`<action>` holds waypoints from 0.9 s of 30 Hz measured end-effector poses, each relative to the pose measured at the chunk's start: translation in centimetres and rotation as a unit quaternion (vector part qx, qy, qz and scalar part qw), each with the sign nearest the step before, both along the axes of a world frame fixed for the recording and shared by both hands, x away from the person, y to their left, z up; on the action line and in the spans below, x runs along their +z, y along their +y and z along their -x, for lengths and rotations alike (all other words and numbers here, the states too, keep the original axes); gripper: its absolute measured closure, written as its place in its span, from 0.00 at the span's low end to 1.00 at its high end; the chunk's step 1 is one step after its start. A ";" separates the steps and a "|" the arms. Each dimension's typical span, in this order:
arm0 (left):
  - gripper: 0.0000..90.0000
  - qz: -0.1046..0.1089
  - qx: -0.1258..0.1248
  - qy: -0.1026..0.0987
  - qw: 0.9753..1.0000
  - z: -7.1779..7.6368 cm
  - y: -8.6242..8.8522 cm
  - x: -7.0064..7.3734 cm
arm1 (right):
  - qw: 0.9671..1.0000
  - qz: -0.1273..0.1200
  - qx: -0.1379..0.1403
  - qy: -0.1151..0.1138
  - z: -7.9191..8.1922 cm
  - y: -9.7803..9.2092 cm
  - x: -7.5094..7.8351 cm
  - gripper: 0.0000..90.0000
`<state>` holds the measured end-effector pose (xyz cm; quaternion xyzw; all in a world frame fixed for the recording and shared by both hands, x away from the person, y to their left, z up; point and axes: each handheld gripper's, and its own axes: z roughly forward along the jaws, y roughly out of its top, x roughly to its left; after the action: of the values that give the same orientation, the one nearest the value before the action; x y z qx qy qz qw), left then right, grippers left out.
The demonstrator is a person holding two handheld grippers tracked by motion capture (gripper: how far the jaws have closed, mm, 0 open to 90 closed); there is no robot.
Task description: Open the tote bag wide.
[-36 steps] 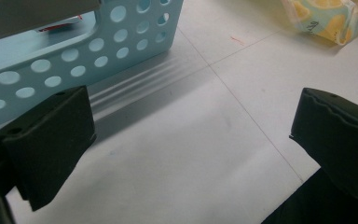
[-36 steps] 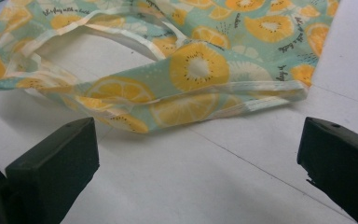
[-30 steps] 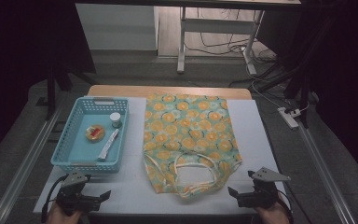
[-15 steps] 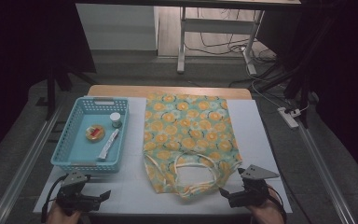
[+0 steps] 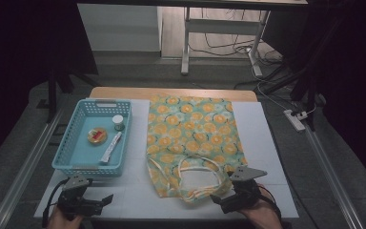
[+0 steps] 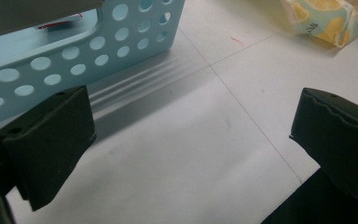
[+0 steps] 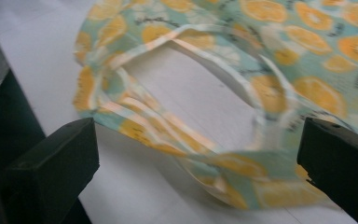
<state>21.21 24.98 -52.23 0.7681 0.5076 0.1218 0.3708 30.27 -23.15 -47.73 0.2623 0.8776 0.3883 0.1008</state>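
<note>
Bench [image 5: 267, 124] with a white, smooth top carrying faint grid lines, seen from above. At far left, the left claw [image 5: 106, 200] rests low on the white surface with its jaws wide and nothing between them, just in front of the basket [image 5: 71, 143]. That basket is pale blue hard plastic, rectangular, with rows of round holes in its walls. Inside lie a small round dish [image 5: 97, 136] with red and orange contents, a little white-capped jar [image 5: 118, 122] and a slim white tube [image 5: 111, 147].

To the right lies the bag [image 5: 190, 129], a soft, thin cloth tote printed with orange slices on mint green, spread flat with its opening toward the person. Its pale looped handles [image 5: 198, 174] curl on the near edge, where the cloth is bunched and wrinkled. The right claw [image 5: 218, 198] sits at the bag's near right corner, jaws wide, the rumpled rim and handles lying between them in the right gripper view.

Risk, as a judgement: the cloth is limp and layered, so closing here could pinch both layers or only a handle, and the mouth would not open. A pull on one corner could also drag the whole bag across the slick top.
</note>
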 end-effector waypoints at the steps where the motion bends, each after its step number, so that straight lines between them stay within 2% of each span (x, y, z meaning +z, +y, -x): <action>1: 0.00 0.000 0.000 0.000 1.000 0.0 0.0 0.0 | 1.000 0.001 0.006 0.003 0.0 0.3 0.0 0.00; 2: 0.00 0.000 0.000 0.000 1.000 0.0 0.0 0.0 | 1.000 0.001 0.006 0.003 0.0 0.3 0.0 0.00; 7: 0.00 -0.001 0.000 0.000 1.000 0.0 0.0 0.0 | 0.999 0.013 0.041 0.019 0.1 2.3 -0.5 0.00; 13: 0.00 -0.002 -0.002 -0.001 1.000 0.0 -0.1 0.0 | 0.996 0.049 0.071 0.028 0.3 4.2 -1.7 0.00; 16: 0.00 -0.002 -0.002 -0.001 1.000 0.0 -0.1 0.0 | 0.994 0.067 0.087 0.029 0.5 5.0 -2.4 0.05; 20: 0.00 -0.003 -0.004 -0.001 1.000 0.0 -0.1 0.0 | 0.991 0.080 0.100 0.028 0.5 5.5 -2.8 0.23; 24: 0.00 -0.003 -0.005 -0.001 1.000 0.0 -0.1 0.0 | 0.990 0.080 0.108 0.035 0.1 5.4 -2.5 0.50; 27: 0.00 -0.004 -0.004 -0.002 1.000 0.0 -0.1 0.0 | 0.991 0.070 0.105 0.035 -0.2 5.1 -2.1 0.71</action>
<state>21.18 24.86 -52.23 0.7716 0.5032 0.1233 0.3691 30.42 -18.03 -49.86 0.1746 0.9284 0.3247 0.0464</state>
